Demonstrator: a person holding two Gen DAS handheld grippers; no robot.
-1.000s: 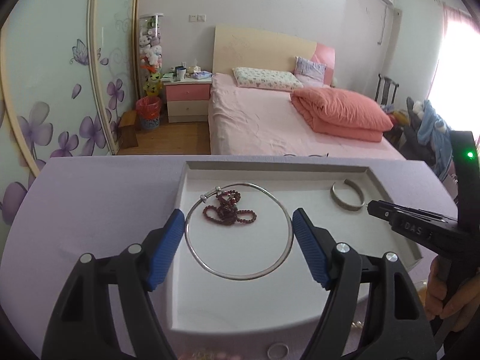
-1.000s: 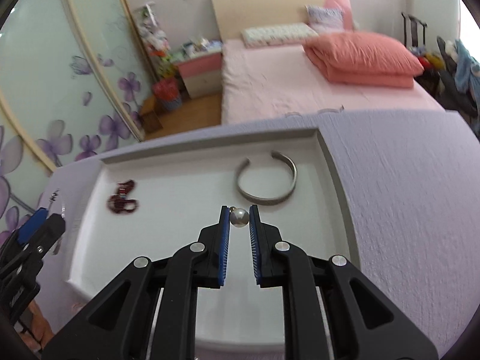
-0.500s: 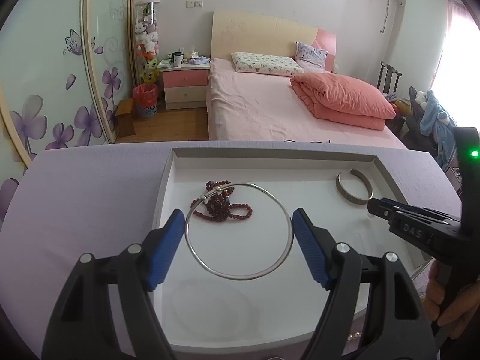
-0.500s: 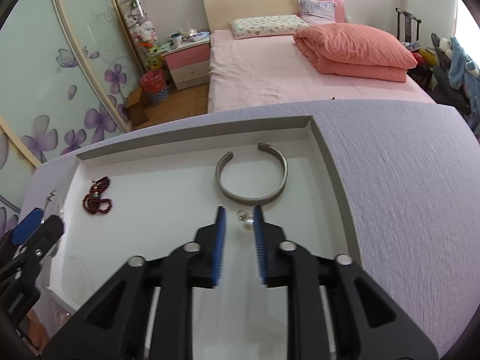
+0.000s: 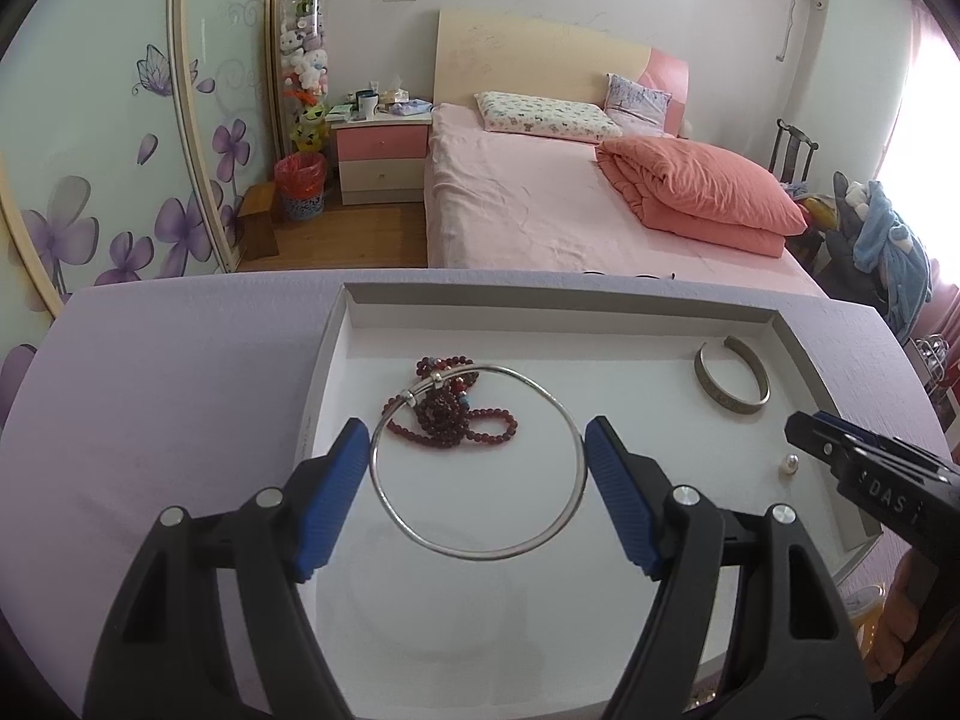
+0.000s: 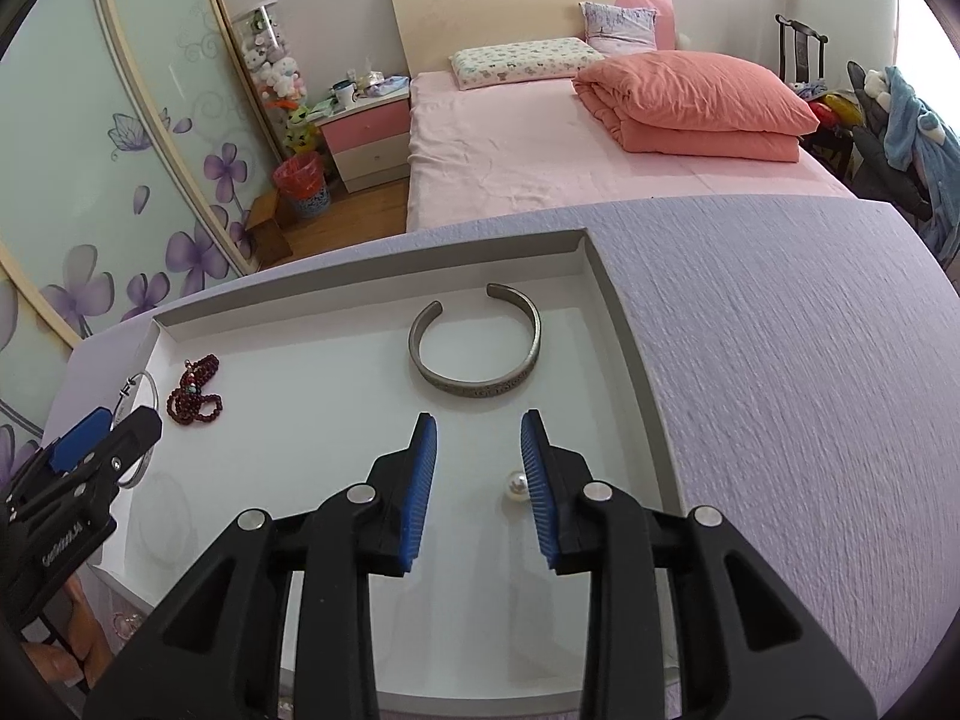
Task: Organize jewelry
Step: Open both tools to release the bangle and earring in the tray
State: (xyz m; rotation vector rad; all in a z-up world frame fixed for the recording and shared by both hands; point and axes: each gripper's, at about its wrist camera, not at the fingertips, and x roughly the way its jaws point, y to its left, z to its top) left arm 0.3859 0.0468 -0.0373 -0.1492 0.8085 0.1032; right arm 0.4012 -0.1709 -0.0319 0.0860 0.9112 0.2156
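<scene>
Tray [image 5: 336,354] below both my grippers, angled down. L gripper [image 5: 477,462] clamps silver bangle [image 5: 480,551] w/ jaws wide; R gripper [image 6: 479,468] just opened, pearl [image 6: 515,486] loose beside its R pad.

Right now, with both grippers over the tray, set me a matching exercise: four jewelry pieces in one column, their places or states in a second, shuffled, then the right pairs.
Column one:
1. thin silver hoop
2. red bead string
3. open cuff bangle
4. pearl

Column two:
A. lying loose on the tray floor beside a blue pad of the right gripper
B. piled in a heap toward the tray's left side
C. held across its width by the left gripper
D. lying flat near the tray's far right corner, gap facing away

Pairs: 1-C, 2-B, 3-D, 4-A
</scene>
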